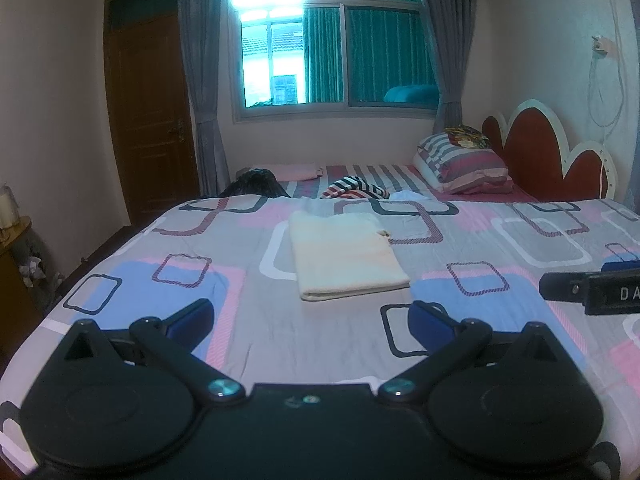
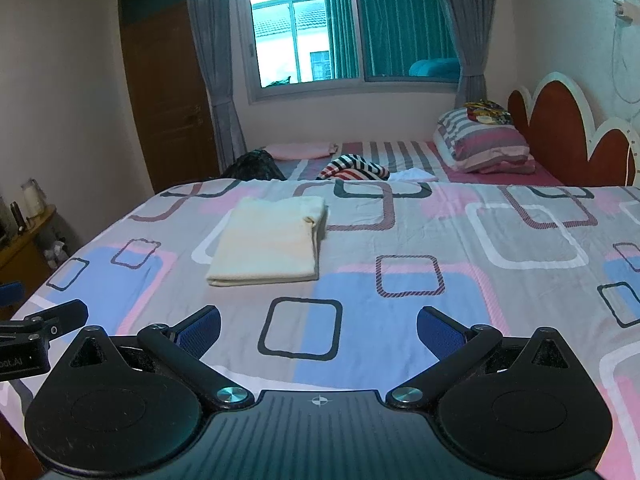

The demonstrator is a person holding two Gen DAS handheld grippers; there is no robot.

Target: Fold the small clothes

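Folded cream cloth on bedsheet.

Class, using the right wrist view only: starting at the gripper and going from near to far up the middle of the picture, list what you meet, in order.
right gripper, open → patterned bedspread → folded cream cloth → striped garment → window

room dim, cool blue-green cast. daylight enters through window, upper left pane blown out to white glare in left wrist view, milder in right. soft shadows only on bedspread. strong fisheye bend, dark vignette at corners. slight overall softness, door murky, black gripper bodies show little detail.
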